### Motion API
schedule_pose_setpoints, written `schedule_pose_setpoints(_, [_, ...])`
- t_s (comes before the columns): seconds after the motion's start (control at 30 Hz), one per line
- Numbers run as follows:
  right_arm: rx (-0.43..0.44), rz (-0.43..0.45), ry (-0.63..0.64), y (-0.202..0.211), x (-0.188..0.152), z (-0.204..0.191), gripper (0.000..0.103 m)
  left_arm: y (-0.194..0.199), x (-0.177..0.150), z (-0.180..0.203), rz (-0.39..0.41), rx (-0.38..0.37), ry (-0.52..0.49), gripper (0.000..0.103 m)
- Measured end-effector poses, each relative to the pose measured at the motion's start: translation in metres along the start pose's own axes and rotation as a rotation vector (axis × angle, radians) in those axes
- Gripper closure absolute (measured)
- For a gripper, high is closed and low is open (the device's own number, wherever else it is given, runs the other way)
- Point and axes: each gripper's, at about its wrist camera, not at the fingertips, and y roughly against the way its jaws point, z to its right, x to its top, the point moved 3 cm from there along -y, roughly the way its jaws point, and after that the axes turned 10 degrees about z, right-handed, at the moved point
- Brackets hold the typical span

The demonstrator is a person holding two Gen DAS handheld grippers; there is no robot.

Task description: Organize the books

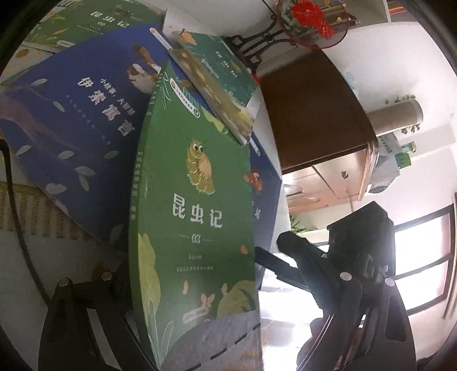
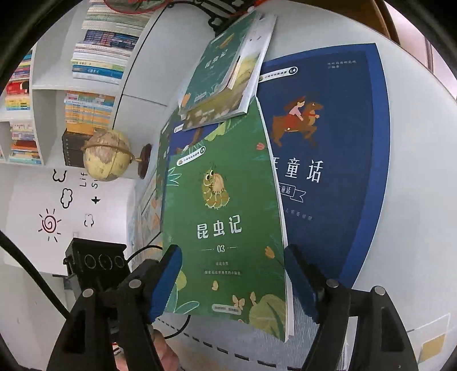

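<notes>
A green book marked 03 (image 1: pixel 197 222) (image 2: pixel 225 228) lies on a pile of books on a white table. My left gripper (image 1: pixel 160 328) is at its near edge, and whether it grips the book cannot be told. The other gripper (image 1: pixel 342 274) shows at the right of that view. My right gripper (image 2: pixel 232 282) is open with blue pads (image 2: pixel 168 282) on either side of the green book's near end. A dark blue book (image 1: pixel 74 134) lies to the left, another dark blue book (image 2: pixel 328 159) to the right, and a smaller green book (image 1: pixel 217 82) (image 2: pixel 222 74) on top.
A white bookshelf (image 2: pixel 94 68) full of books stands at the back left, with a globe (image 2: pixel 108 154) in front of it. A black device (image 2: pixel 94 259) sits at the table's left. A red flower ornament (image 1: pixel 311 20) and a brown cabinet (image 1: pixel 308 114) are behind.
</notes>
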Motion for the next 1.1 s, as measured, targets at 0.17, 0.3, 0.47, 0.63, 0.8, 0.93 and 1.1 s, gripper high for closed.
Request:
schedule_pose_setpoints(0.17, [-0.052,-0.007,0.033,0.003,-0.002,-0.006,0.029,0.01,0.011,-0.01,-0.025,-0.156,0.211,0.048])
schedule_pose_setpoints(0.3, [-0.035,-0.052,0.002,0.01,-0.008,0.003,0.029,0.011,0.021,-0.011,-0.049,-0.277,0.362,0.058])
schedule_pose_setpoints(0.47, [0.036,-0.063,-0.093,0.023,-0.019,0.018,0.026,0.007,0.022,-0.01,-0.08,-0.38,0.494,0.058])
schedule_pose_setpoints(0.63, [0.211,-0.048,-0.239,0.011,-0.01,0.026,0.029,0.009,0.018,-0.009,-0.112,-0.386,0.509,0.058])
schedule_pose_setpoints(0.8, [0.168,-0.004,-0.15,0.004,-0.002,0.009,0.071,0.011,0.011,-0.006,-0.13,-0.198,0.332,0.057])
schedule_pose_setpoints(0.93, [0.047,-0.007,0.017,0.001,-0.007,-0.007,0.075,0.008,-0.005,0.005,-0.162,0.005,0.103,0.057])
schedule_pose_setpoints(1.1, [-0.146,-0.04,0.327,-0.006,-0.018,-0.034,0.076,0.01,-0.033,0.027,-0.138,0.198,-0.199,0.057])
